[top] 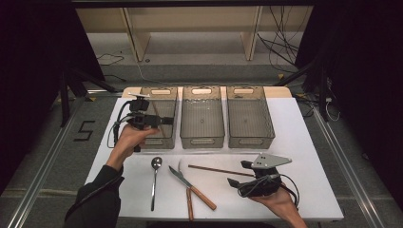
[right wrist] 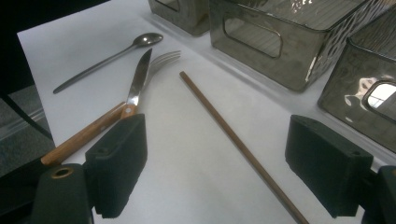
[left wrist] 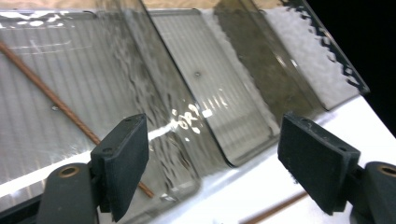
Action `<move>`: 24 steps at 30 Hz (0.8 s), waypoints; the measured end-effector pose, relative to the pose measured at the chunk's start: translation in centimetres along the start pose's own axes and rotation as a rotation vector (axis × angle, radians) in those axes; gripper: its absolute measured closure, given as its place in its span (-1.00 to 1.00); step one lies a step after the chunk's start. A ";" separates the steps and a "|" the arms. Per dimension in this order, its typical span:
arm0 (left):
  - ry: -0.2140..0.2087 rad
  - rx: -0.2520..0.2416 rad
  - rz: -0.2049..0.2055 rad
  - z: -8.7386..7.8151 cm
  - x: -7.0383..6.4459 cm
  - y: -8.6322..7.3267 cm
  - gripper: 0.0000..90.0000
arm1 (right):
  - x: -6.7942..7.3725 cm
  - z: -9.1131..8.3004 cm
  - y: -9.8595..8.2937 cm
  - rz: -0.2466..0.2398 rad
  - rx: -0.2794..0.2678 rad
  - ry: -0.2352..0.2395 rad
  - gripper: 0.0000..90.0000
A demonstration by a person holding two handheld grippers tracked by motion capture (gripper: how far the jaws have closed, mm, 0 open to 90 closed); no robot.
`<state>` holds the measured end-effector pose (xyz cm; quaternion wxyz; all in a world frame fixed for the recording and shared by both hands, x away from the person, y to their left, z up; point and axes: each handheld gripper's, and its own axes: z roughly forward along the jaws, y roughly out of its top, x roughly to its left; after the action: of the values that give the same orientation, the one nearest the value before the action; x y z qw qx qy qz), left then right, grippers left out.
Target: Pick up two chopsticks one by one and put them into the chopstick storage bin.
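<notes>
Bins: three smoky clear ones in a row at the table's far edge. Left gripper hangs over the left bin, jaws wide apart, holding nothing. One chopstick lies inside that bin. Right gripper is near the table's front right, jaws wide apart, empty, beside a second chopstick. Left of that: knife, fork, spoon. No tongs seen, state cannot tell.

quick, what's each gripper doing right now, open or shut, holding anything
Left gripper: open, empty, over the left bin.
Right gripper: open, empty, near the chopstick.
</notes>
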<state>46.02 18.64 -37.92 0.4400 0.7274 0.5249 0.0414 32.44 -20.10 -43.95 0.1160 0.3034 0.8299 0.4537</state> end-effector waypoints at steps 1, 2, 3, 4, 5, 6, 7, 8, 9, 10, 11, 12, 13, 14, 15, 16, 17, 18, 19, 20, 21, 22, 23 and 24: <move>-0.010 -0.006 0.008 -0.2 -0.3 -0.4 -0.47 | -0.1 0.0 0.1 -0.002 0.009 0.000 -0.52; -0.018 -0.013 0.017 -0.4 -0.5 -0.8 -0.47 | -0.2 0.1 0.3 -0.008 0.020 -0.002 -0.52; -0.027 -0.015 0.028 -0.5 -0.8 -1.3 -0.47 | -0.3 0.1 0.4 -0.013 0.027 -0.003 -0.51; -0.034 -0.016 0.039 -0.7 -1.1 -1.7 -0.48 | -0.4 0.1 0.6 -0.017 0.034 -0.002 -0.51; -0.040 -0.019 0.048 -0.8 -1.3 -2.2 -0.49 | -0.5 0.2 0.8 -0.020 0.041 -0.005 -0.51; -0.044 -0.022 0.058 -0.9 -1.5 -2.6 -0.50 | -0.7 0.3 1.1 -0.028 0.051 -0.011 -0.51; -0.047 -0.023 0.072 -1.0 -1.7 -3.1 -0.50 | -0.8 0.3 1.3 -0.028 0.062 -0.013 -0.51; -0.053 -0.031 0.079 -1.2 -1.9 -3.6 -0.51 | -1.0 0.5 1.6 -0.032 0.073 -0.014 -0.50; -0.057 -0.038 0.087 -1.3 -2.0 -4.0 -0.52 | -1.1 0.6 1.8 -0.031 0.085 -0.015 -0.49; -0.066 -0.043 0.089 -1.4 -2.2 -4.5 -0.52 | -1.3 0.8 2.0 -0.033 0.101 -0.018 -0.48; -0.071 -0.046 0.098 -1.5 -2.3 -4.9 -0.53 | -1.5 0.9 2.2 -0.033 0.118 -0.014 -0.48; -0.077 -0.053 0.103 -1.6 -2.5 -5.3 -0.53 | -1.7 1.1 2.4 -0.033 0.132 -0.012 -0.46; -0.084 -0.060 0.110 -1.7 -2.6 -5.8 -0.54 | -1.8 1.3 2.5 -0.034 0.152 -0.012 -0.45; -0.093 -0.065 0.113 -1.8 -2.6 -6.1 -0.54 | -2.0 1.5 2.6 -0.037 0.169 -0.012 -0.43; -0.099 -0.063 0.118 -1.9 -2.7 -6.5 -0.54 | -2.1 1.8 2.7 -0.038 0.187 -0.006 -0.40; -0.098 -0.068 0.122 -2.0 -2.8 -6.8 -0.54 | -2.3 2.0 2.8 -0.040 0.208 0.002 -0.38; -0.099 -0.076 0.126 -2.2 -2.8 -7.1 -0.54 | -2.4 2.3 2.9 -0.044 0.229 0.004 -0.35; -0.100 -0.080 0.130 -2.3 -2.9 -7.4 -0.54 | -2.4 2.5 2.9 -0.051 0.252 0.002 -0.33; -0.101 -0.074 0.143 -2.3 -3.1 -7.6 -0.54 | -2.4 2.8 3.0 -0.056 0.277 0.004 -0.30; -0.091 -0.067 0.162 -2.4 -3.2 -7.8 -0.55 | -2.4 3.1 3.1 -0.067 0.300 0.003 -0.27; -0.086 -0.078 0.173 -2.5 -3.4 -8.0 -0.56 | -2.4 3.3 3.1 -0.079 0.323 0.002 -0.24; -0.090 -0.078 0.185 -2.7 -3.5 -8.2 -0.56 | -2.4 3.6 3.2 -0.085 0.346 0.006 -0.21; -0.095 -0.077 0.196 -2.8 -3.6 -8.4 -0.56 | -2.5 3.8 3.3 -0.090 0.366 0.010 -0.18; -0.096 -0.085 0.201 -2.8 -3.7 -8.6 -0.57 | -2.5 4.0 3.3 -0.092 0.380 0.013 -0.15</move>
<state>36.63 17.92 -40.59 0.4886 0.7583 0.4255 0.0726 37.59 -17.54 -43.66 0.0717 0.2786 0.9143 0.2850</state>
